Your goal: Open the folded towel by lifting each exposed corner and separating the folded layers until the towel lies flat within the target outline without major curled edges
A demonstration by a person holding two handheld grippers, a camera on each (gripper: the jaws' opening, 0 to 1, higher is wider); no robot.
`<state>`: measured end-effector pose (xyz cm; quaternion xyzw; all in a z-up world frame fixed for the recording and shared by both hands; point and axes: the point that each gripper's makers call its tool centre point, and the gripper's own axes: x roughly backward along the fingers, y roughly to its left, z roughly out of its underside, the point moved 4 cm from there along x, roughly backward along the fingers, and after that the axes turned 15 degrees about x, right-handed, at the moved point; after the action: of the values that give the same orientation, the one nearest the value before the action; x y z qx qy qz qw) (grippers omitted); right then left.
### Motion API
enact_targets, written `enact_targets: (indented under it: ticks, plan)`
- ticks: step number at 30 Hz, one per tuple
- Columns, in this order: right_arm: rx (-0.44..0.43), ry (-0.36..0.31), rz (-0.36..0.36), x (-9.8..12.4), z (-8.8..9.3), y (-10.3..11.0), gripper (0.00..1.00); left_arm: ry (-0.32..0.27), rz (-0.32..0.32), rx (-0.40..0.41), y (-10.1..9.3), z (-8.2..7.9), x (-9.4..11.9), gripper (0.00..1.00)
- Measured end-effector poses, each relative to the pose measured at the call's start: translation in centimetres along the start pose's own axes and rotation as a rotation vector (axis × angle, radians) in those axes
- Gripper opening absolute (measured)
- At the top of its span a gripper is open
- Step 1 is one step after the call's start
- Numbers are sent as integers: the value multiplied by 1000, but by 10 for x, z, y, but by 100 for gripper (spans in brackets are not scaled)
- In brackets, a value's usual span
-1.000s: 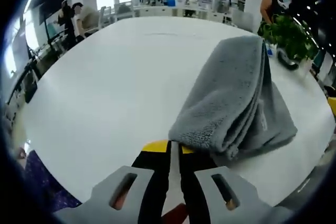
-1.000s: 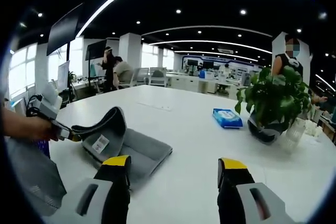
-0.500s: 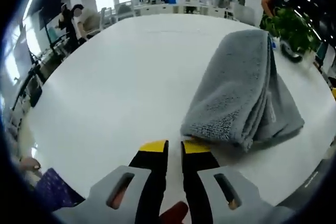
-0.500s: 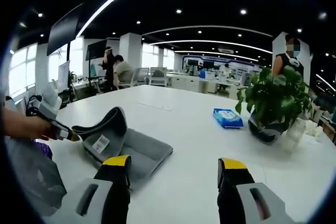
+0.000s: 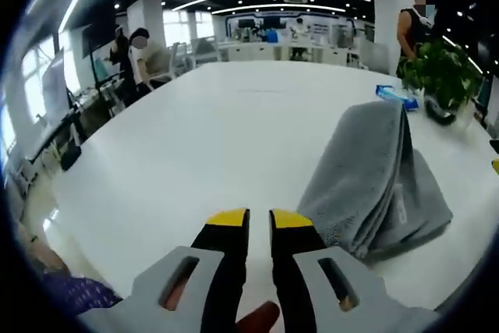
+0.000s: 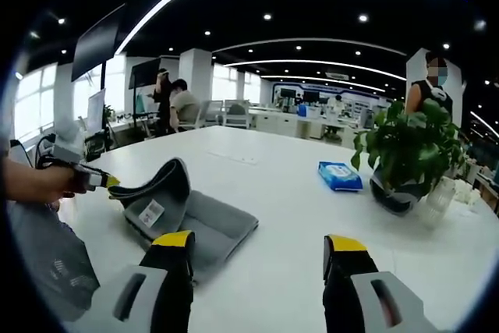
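The grey towel (image 5: 374,185) lies folded on the white table (image 5: 203,138), its upper layers standing in a hump to the right of my left gripper (image 5: 260,217). That gripper's yellow-tipped jaws are a narrow gap apart with nothing between them. In the right gripper view the towel (image 6: 207,224) shows a raised fold with a white label (image 6: 150,212). The left gripper (image 6: 97,180), held by a hand, hovers at the fold's left edge. My right gripper (image 6: 259,243) stands wide open just above the table, right of the towel's near corner.
A potted plant (image 6: 405,154) and a blue wipes pack (image 6: 339,175) stand on the table's far right side. The same plant (image 5: 444,76) is beyond the towel in the left gripper view. People stand in the office background.
My left gripper has let go of the towel's corner, opened slightly and drawn back and to the left of it. The right gripper has stayed still.
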<state>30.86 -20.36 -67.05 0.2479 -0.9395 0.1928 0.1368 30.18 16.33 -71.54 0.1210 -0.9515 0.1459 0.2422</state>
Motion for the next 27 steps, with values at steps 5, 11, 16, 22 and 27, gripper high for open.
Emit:
enact_targets:
  ticks: [5, 11, 16, 22, 27]
  plan:
    - [2, 0, -1, 0, 0, 1, 66, -47, 79, -51, -16, -7, 1, 10]
    - [-8, -12, -7, 0, -2, 1, 67, -85, 165, -55, -33, -14, 3, 13]
    - [-11, -10, -7, 0, -2, 2, 67, -101, 259, -52, -49, -15, 3, 17]
    - [-12, -8, -2, 0, -1, 0, 67, -106, 353, -107, -71, -14, 6, 19]
    - [-15, -10, 1, 1, -1, -1, 67, -81, 399, -148, -83, -8, 6, 24]
